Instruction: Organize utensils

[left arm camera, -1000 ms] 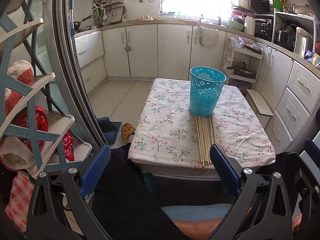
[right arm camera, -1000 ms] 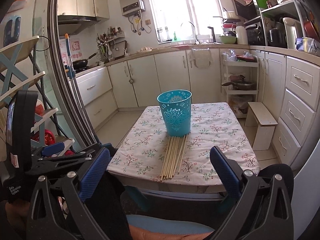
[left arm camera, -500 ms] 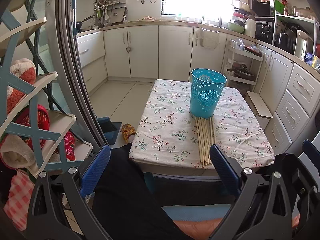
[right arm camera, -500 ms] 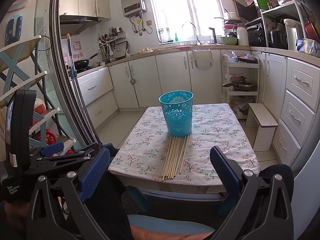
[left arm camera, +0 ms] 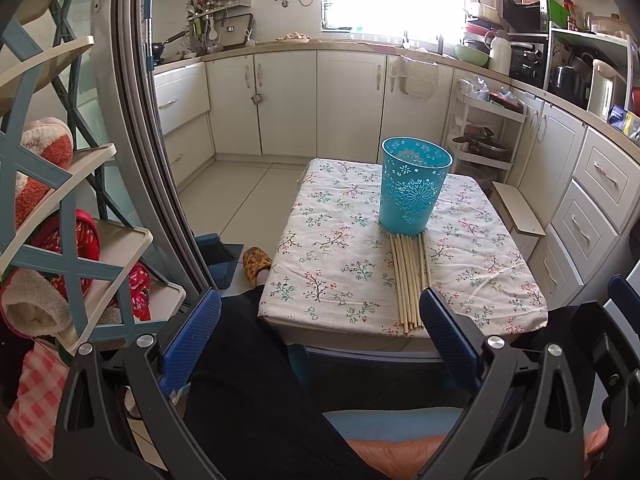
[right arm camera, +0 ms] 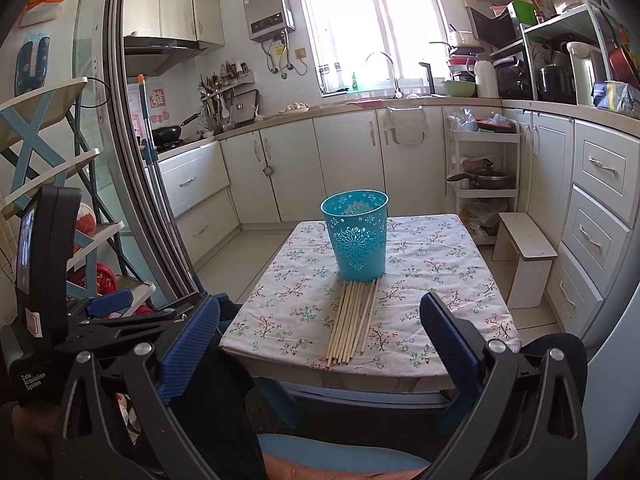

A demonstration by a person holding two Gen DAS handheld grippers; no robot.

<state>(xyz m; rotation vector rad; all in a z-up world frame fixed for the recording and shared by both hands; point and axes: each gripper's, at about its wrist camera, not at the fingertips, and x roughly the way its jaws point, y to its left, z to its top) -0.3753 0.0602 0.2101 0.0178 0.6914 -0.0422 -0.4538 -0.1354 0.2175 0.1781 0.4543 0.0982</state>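
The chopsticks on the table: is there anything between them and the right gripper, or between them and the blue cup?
Nothing visible blocks either path. The right gripper is open, short of the table, with only bare cloth before the chopsticks. Their far ends reach the base of the blue cup, whose top is open.

A teal plastic bin (left arm camera: 415,188) with a cut-out floral lace pattern stands upright, mouth open, at center right of the left wrist frame and at center of the right wrist frame (right arm camera: 355,240). It tapers slightly toward its base. Pale wooden chopsticks (left arm camera: 409,276) lie flat in a tight, roughly parallel bundle just below the bin, their far ends touching or nearly touching its base and their near ends reaching toward the lower edge of the cloth. In the right wrist frame the bundle (right arm camera: 352,320) fans slightly and slants down-left.
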